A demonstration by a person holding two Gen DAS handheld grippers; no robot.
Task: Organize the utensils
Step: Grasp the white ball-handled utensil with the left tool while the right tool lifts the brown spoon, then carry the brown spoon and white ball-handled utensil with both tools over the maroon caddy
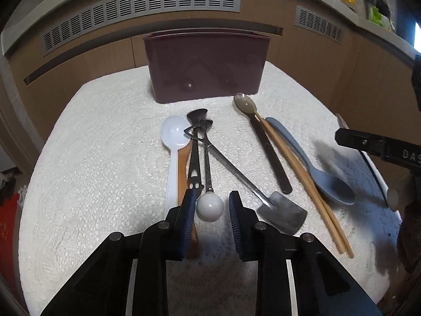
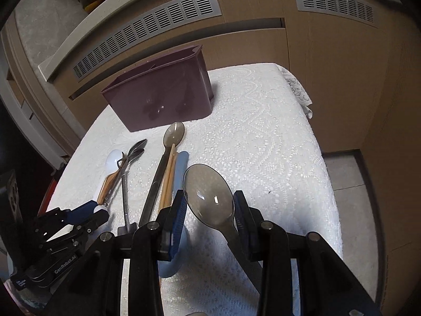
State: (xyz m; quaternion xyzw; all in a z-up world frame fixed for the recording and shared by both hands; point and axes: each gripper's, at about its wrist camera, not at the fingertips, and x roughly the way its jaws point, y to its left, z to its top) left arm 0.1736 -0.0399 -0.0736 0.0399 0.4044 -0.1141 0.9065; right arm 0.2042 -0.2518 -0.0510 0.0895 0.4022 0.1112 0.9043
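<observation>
A dark maroon utensil box (image 1: 206, 65) stands at the back of the white cloth; it also shows in the right wrist view (image 2: 160, 100). My left gripper (image 1: 212, 208) is open, its jaws on either side of the white ball end (image 1: 210, 207) of a metal utensil. Beside it lie a white spoon (image 1: 173, 134), a metal shovel-shaped spoon (image 1: 282, 212), wooden chopsticks (image 1: 302, 181), a blue spoon (image 1: 331, 184) and a dark-handled spoon (image 1: 244, 102). My right gripper (image 2: 209, 210) is open with a smoky translucent spoon (image 2: 209, 194) lying between its jaws, handle toward the camera.
The white lace cloth (image 1: 105, 144) covers a small table whose edges drop off at left and right. Wooden cabinet panels with grey vents (image 1: 142, 8) rise behind the box. The right half of the cloth (image 2: 276, 144) is bare.
</observation>
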